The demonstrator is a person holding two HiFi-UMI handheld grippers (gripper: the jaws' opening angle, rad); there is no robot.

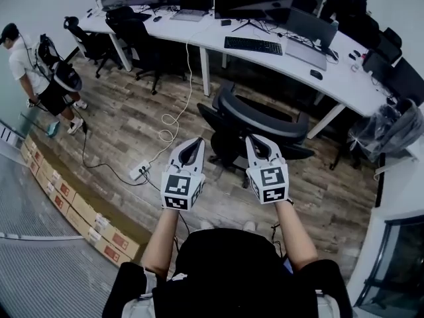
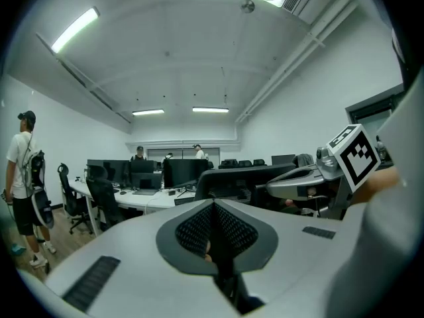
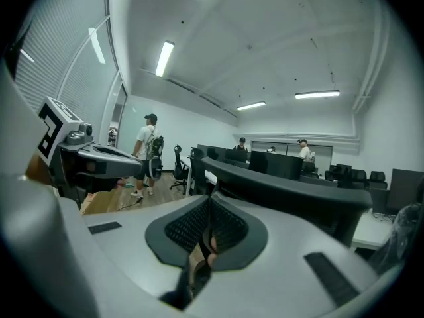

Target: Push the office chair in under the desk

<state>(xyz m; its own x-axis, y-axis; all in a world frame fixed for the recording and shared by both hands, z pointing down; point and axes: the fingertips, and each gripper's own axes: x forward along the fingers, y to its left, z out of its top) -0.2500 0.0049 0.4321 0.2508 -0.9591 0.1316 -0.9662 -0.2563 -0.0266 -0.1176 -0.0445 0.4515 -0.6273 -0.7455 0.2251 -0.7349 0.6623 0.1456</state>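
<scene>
A black office chair [image 1: 255, 128] stands pulled out from the white desk [image 1: 334, 78], its curved back towards me. My left gripper [image 1: 196, 141] and right gripper [image 1: 252, 138] are held side by side just short of that back, both shut with nothing between the jaws. In the left gripper view the left gripper [image 2: 213, 205] points at the chair's back [image 2: 238, 181], and the right gripper [image 2: 311, 177] shows at the right. In the right gripper view the right gripper [image 3: 210, 204] sits close under the chair's top rail [image 3: 291, 191], and the left gripper [image 3: 93, 154] shows at the left.
A person [image 1: 30, 68] stands at the far left near another chair [image 1: 136, 35]. A power strip [image 1: 139, 171] with cables lies on the wood floor. Cardboard boxes [image 1: 73, 207] line the left wall. A keyboard [image 1: 253, 45] and monitors are on the desk. A plastic-wrapped chair [image 1: 391, 128] stands at the right.
</scene>
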